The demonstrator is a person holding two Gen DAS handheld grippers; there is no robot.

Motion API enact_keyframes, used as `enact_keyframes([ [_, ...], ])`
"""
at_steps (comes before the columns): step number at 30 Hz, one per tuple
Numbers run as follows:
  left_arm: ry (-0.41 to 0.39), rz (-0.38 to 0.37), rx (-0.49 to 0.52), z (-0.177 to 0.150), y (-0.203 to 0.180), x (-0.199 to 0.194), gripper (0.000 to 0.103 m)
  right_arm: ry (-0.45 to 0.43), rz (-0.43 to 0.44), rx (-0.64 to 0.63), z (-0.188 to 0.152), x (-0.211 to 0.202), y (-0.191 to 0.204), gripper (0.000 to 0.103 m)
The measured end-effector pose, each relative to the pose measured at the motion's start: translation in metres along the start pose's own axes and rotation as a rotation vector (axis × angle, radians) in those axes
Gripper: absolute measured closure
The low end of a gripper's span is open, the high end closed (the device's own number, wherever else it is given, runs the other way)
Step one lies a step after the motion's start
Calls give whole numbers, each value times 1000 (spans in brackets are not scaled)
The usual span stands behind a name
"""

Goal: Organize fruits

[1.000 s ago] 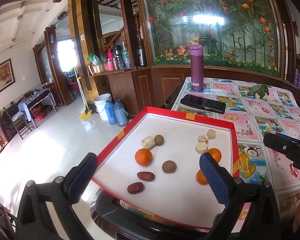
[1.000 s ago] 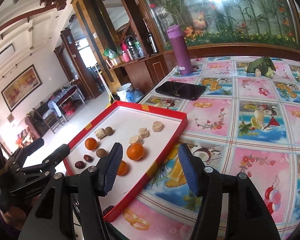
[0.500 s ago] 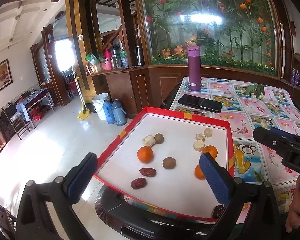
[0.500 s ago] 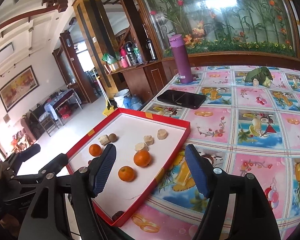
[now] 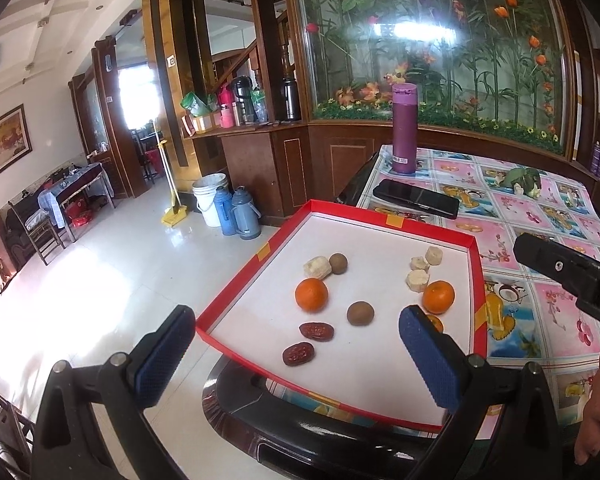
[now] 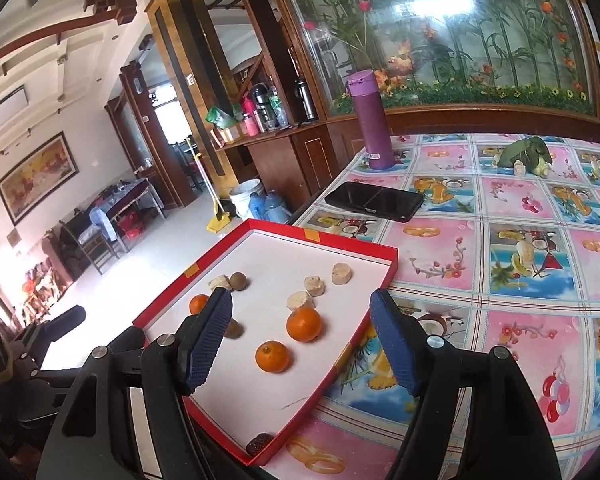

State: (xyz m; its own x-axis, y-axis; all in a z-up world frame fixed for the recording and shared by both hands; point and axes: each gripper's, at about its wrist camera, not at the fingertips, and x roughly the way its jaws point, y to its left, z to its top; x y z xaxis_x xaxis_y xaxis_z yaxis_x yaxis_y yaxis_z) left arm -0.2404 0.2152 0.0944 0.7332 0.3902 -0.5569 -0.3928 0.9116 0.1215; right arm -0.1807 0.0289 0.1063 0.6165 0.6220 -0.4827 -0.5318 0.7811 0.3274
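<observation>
**Ana:** Left wrist view has the left hand-held gripper (image 5: 292, 344) spread wide and empty, raised above the near edge of the red tray (image 5: 236, 280). The fruit is scattered across the tray's white floor: two dates (image 5: 317, 331) lie just ahead, between the blue pads, with a brown round fruit (image 5: 360, 313) and an orange (image 5: 311, 294) a little beyond. Banana pieces (image 5: 417, 280) sit toward the far right corner.

**Ben:** And the right one?

**Ana:** Right wrist view shows the right hand-held gripper (image 6: 300, 340) also wide, holding nothing. Two oranges (image 6: 272, 356) lie directly ahead in the gap between its fingers, one behind the other, so it looks the nearer hand for those. The left is nearer the dates, whose long axes run roughly crosswise to its line of approach; a grasp there would probably need a drop forward and down, perhaps with some wrist turn.

**Ben:** Anything else on the surface (image 6: 500, 216)?

**Ana:** A purple flask (image 6: 371, 120), a black phone (image 6: 374, 201) and something green (image 6: 526, 154), all well apart from the tray.

**Ben:** What differs from a second ago?

**Ana:** Both cameras have drawn back and risen, so the tray sits farther off and a third date at the near corner (image 6: 259, 442) has come into the right view. No fruit has shifted, and both jaws stayed open.
</observation>
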Motion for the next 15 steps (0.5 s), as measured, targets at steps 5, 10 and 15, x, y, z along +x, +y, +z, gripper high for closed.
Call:
enact_keyframes([
  [5,19,6,-16,-1,4,3,0,3,0,-21,-1,1,7,32],
  [10,28,13,-38,-3,8,5,0,6,-3,-36,-2,2,12,32],
  [15,35,20,-48,-4,10,5,0,12,2,-44,-4,2,16,32],
])
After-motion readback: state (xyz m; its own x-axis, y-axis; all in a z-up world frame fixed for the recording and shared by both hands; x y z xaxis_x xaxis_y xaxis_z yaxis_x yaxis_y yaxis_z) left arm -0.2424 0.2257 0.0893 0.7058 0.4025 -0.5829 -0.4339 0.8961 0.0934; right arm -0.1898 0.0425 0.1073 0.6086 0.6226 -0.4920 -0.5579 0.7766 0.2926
